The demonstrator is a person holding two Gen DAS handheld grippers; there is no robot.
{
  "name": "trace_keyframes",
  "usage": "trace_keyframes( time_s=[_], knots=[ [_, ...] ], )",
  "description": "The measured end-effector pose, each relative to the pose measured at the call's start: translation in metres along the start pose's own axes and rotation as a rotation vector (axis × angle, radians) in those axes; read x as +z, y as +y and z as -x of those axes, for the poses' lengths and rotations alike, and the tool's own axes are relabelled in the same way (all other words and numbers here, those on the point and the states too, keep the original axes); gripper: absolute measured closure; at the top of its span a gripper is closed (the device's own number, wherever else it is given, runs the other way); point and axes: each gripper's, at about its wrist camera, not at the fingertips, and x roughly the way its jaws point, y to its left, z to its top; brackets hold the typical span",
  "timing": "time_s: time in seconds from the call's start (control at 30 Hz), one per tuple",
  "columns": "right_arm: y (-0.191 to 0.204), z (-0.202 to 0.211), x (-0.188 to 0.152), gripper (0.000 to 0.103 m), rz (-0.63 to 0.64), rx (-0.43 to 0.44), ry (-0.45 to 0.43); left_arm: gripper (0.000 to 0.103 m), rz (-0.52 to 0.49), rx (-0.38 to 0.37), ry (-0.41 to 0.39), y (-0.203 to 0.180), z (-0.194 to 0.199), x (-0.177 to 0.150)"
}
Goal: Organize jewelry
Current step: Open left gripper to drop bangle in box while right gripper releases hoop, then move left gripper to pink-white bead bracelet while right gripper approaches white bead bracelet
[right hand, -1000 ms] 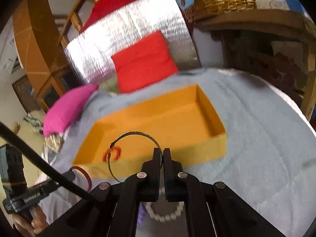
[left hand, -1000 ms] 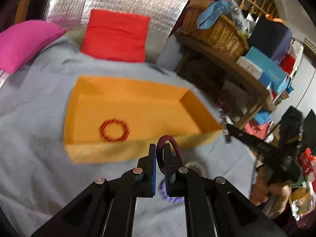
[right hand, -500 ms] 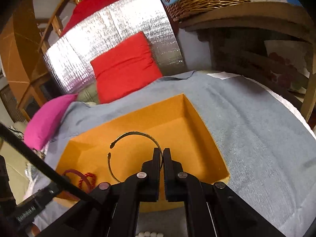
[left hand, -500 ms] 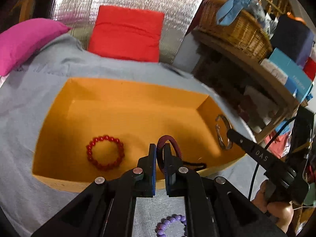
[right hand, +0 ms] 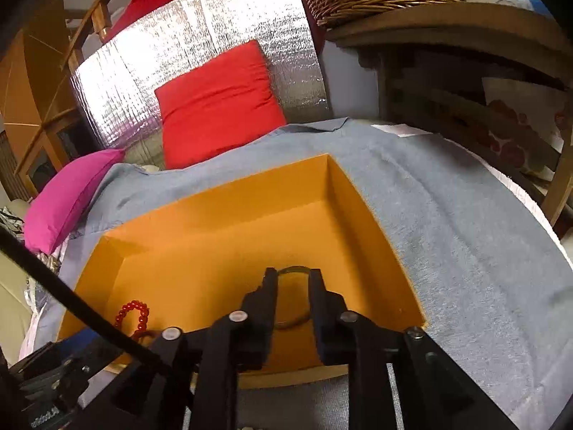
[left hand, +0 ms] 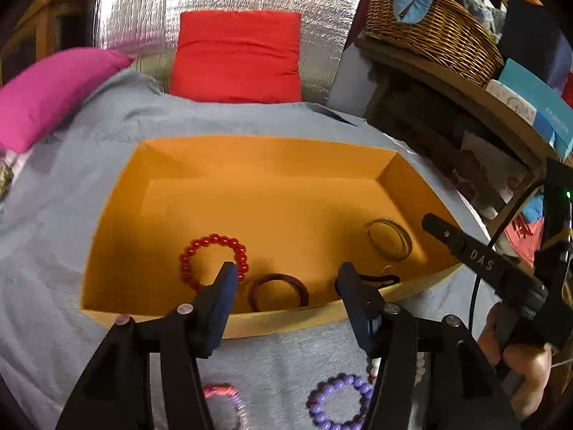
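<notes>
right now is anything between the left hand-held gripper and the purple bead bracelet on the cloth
Nothing visible blocks it. The purple bead bracelet lies on the grey cloth, outside the orange box, just below the open left hand-held gripper, whose right finger covers its edge.

In the right wrist view, the gripper's fingers (right hand: 269, 286) cover both sides of the metal bangle (right hand: 294, 270). The left wrist view cuts the pink bracelet (left hand: 219, 391) at its bottom edge, and a finger (left hand: 395, 351) hides most of the white bead strand (left hand: 374, 368).
</notes>
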Motion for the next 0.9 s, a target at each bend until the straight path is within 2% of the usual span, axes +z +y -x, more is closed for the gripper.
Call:
trace_keyframes(
  time_s=[0.27, 0.43, 0.5, 0.6, 0.67, 0.8, 0.9],
  knots=[
    [-0.006, 0.032, 0.003, 0.082, 0.0, 0.009, -0.023, 0.035, -0.047, 0.137, -0.028, 0.012, 0.034, -0.01],
    [-0.001, 0.057, -0.006, 0.082, 0.02, 0.029, 0.014, 0.035, -0.024, 0.242, -0.012, 0.031, 0.051, -0.033],
    [0.004, 0.064, -0.012, 0.082, 0.027, 0.049, 0.046, 0.035, -0.014, 0.259, -0.003, 0.035, 0.057, -0.043],
    [0.012, 0.074, -0.025, 0.072, 0.044, 0.068, 0.083, 0.035, -0.003, 0.279, 0.007, 0.037, 0.069, -0.059],
    [0.015, 0.079, -0.033, 0.055, 0.05, 0.086, 0.101, 0.035, -0.009, 0.289, 0.008, 0.036, 0.076, -0.067],
    [0.019, 0.094, -0.054, 0.055, 0.076, 0.104, 0.123, 0.034, -0.046, 0.338, 0.0, 0.035, 0.09, -0.085],
    [0.014, 0.103, -0.07, 0.055, 0.062, 0.121, 0.154, 0.034, -0.038, 0.357, 0.008, 0.038, 0.097, -0.099]
  ],
)
